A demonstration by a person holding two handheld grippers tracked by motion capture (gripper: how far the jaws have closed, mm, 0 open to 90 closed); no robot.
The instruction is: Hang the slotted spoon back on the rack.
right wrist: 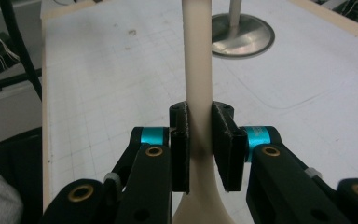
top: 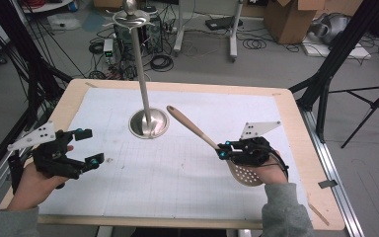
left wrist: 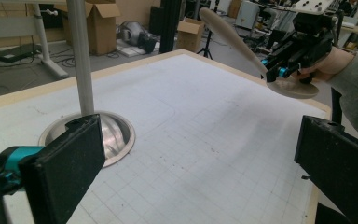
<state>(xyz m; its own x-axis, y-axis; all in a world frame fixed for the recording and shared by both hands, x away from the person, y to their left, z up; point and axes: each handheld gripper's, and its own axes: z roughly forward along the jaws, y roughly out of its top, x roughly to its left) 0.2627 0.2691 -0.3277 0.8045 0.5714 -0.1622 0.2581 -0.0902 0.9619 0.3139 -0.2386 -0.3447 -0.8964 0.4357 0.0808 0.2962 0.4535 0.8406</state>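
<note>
Gripping a beige slotted spoon [top: 212, 143] by the neck of its handle, right gripper [top: 223, 150] at about four o'clock on the table [top: 296, 143], pads closed on both sides of the handle just above the perforated bowl, as seen in the right gripper view [right wrist: 199, 140]. Spoon lifted clear of the white mat [top: 177, 168], handle slanting up toward eleven o'clock, tip near the metal stand [top: 149, 123]. Stand upright at twelve o'clock, round base on the mat, thin pole rising to hooks at the top. Left gripper [top: 90, 147] at eight o'clock, jaws wide apart, holding nothing, pointed toward the stand base [left wrist: 116, 135]. Well apart from the spoon [left wrist: 242, 46].
</note>
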